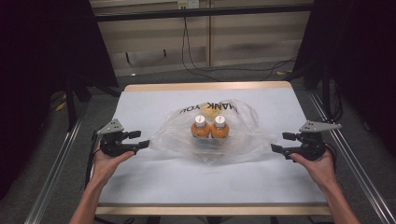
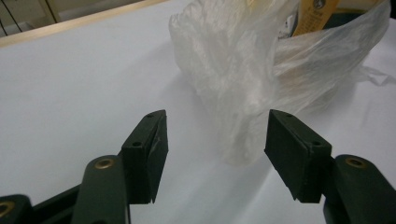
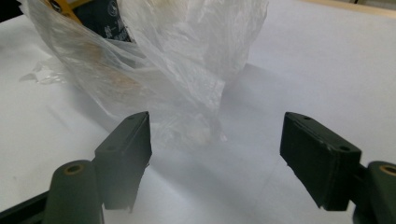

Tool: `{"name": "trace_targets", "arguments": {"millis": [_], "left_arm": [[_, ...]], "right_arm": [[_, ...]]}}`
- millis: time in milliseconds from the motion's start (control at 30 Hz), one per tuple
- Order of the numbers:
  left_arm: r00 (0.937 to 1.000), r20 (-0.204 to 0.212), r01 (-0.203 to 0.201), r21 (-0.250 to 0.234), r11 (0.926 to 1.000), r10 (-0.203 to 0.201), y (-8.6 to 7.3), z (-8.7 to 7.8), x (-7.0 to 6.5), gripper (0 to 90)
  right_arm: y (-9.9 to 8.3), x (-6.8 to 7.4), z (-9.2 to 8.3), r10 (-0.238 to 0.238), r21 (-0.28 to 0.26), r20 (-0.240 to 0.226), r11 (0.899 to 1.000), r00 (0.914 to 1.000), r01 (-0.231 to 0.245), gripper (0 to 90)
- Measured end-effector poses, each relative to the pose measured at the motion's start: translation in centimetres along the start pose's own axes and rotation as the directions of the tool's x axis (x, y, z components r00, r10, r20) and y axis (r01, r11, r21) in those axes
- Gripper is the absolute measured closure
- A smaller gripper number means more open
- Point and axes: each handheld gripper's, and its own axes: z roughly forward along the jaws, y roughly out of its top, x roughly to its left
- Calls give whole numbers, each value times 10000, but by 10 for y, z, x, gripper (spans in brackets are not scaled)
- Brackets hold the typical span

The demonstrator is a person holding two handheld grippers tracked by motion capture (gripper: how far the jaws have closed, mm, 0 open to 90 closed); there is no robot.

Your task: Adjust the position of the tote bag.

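Observation:
A clear plastic bag [image 1: 212,128] printed with "THANK YOU" lies in the middle of the white table [image 1: 154,182]. Two orange bottles with white caps [image 1: 209,127] stand upright side by side inside it. My left gripper [image 1: 141,140] hovers just off the bag's left edge, jaws apart with nothing pressed between them; the bag [image 2: 243,79] bulges just ahead of its pads. My right gripper [image 1: 279,142] sits off the bag's right edge, jaws wide apart, with the crumpled bag [image 3: 154,60] ahead and to the left of its gap.
The table's wooden edge [image 1: 210,209] runs along the front and the back. Metal rails [image 1: 53,163] flank both sides. Cables [image 1: 196,60] trail over the floor behind the table, and dark curtains hang left and right.

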Motion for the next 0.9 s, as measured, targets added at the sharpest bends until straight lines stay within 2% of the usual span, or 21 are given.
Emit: {"name": "trace_targets", "arguments": {"millis": [67, 167, 233, 300, 367, 433, 500, 533, 567, 600, 667, 700, 733, 833, 900], "left_arm": [[9999, -136, -67, -99, 9999, 65, 4, -1, -3, 399], [9991, 44, -408, -406, 9983, 410, 16, -2, -10, 459], [9984, 153, -544, -443, 9975, 551, 23, 1, -15, 465], [9962, 284, -814, -303, 9962, 823, 35, 13, -20, 465], [9939, 532, -957, -239, 9951, 969, 45, 26, -24, 459], [9920, 534, -1137, -134, 9934, 1142, 53, 37, -27, 448], [9908, 666, -1175, -69, 9930, 1177, 58, 46, -27, 439], [9913, 759, -1070, -60, 9942, 1072, 60, 50, -28, 434], [9887, 878, -1228, 65, 9924, 1217, 63, 56, -26, 428], [9884, 978, -1172, 36, 9931, 1163, 64, 59, -26, 419], [9887, 906, -1224, 308, 9920, 1192, 65, 67, -24, 415], [9888, 1039, -1106, 283, 9935, 1071, 64, 72, -23, 410], [9888, 981, -1178, 476, 9919, 1127, 63, 77, -21, 410], [9891, 1106, -1054, 755, 9916, 968, 59, 91, -18, 423], [9898, 971, -1153, 1194, 9861, 1040, 55, 100, -16, 473]], "right_arm": [[0, 3, -6, -65, -197, 53, 9998, 10000, 66, 245], [4, 7, -12, -270, -400, -23, 9988, 9996, 269, 269], [10, 12, -10, -501, -392, -60, 9980, 9987, 498, 269], [18, 15, -5, -623, -468, -199, 9970, 9979, 613, 274], [32, 18, 7, -830, -562, -354, 9951, 9959, 810, 282], [44, 23, 19, -995, -680, -574, 9931, 9934, 956, 289], [53, 27, 29, -1166, -711, -742, 9912, 9904, 1114, 304], [57, 29, 35, -1236, -722, -819, 9904, 9889, 1178, 309], [60, 30, 40, -1271, -694, -906, 9902, 9877, 1211, 310], [63, 32, 48, -1353, -594, -1028, 9898, 9854, 1297, 310], [66, 34, 62, -1422, -361, -1289, 9897, 9814, 1387, 310], [67, 35, 67, -1489, -240, -1279, 9888, 9805, 1470, 308], [67, 36, 73, -1556, -98, -1314, 9878, 9790, 1557, 308], [65, 35, 91, -1555, 290, -1345, 9866, 9786, 1607, 309], [64, 31, 102, -1424, 544, -1372, 9870, 9802, 1510, 357]]}}
